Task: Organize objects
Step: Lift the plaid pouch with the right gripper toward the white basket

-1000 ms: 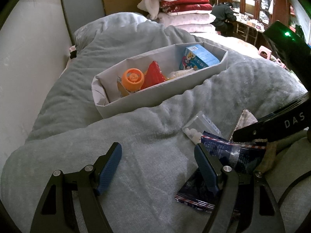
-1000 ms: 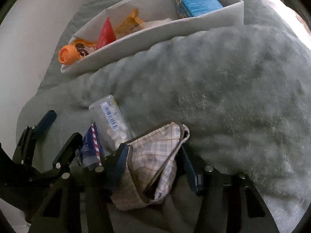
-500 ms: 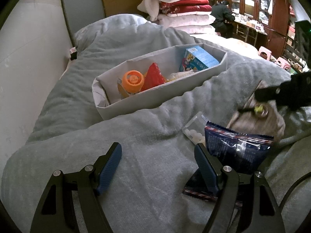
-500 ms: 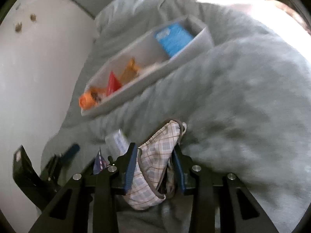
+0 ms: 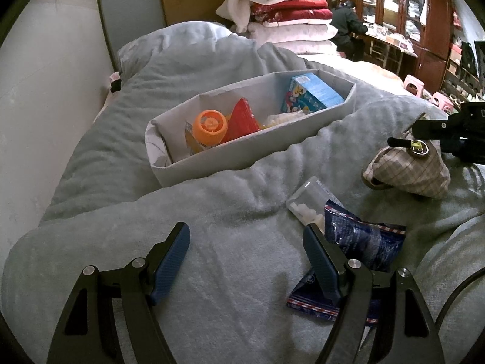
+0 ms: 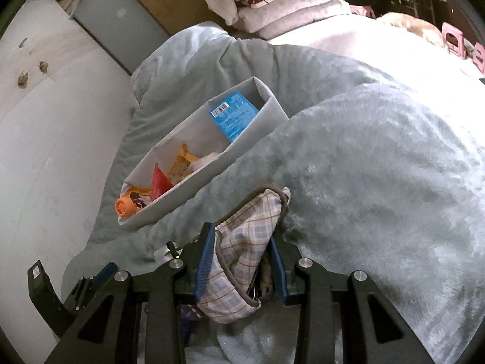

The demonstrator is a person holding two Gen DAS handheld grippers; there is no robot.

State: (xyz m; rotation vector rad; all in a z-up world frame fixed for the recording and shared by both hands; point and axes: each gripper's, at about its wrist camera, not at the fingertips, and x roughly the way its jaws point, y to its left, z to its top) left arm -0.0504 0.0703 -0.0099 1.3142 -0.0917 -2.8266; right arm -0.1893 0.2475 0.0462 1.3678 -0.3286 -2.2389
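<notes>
A plaid fabric pouch sits pinched between the blue pads of my right gripper, which is shut on it. In the left wrist view the pouch hangs just above the grey blanket at the right. My left gripper is open over bare blanket. Beside its right finger lie a dark blue snack packet and a clear case of white pieces. Further back, a grey fabric box holds an orange-capped bottle, a red packet and a blue carton.
The grey blanket is lumpy and rises toward the back. A white wall runs along the left. Folded bedding is stacked behind the box. A person sits at a far desk, and pink stools stand nearby.
My right gripper closed on the plaid pouch and carried it up and to the right, away from the blue packet. The left gripper stayed still and open.
</notes>
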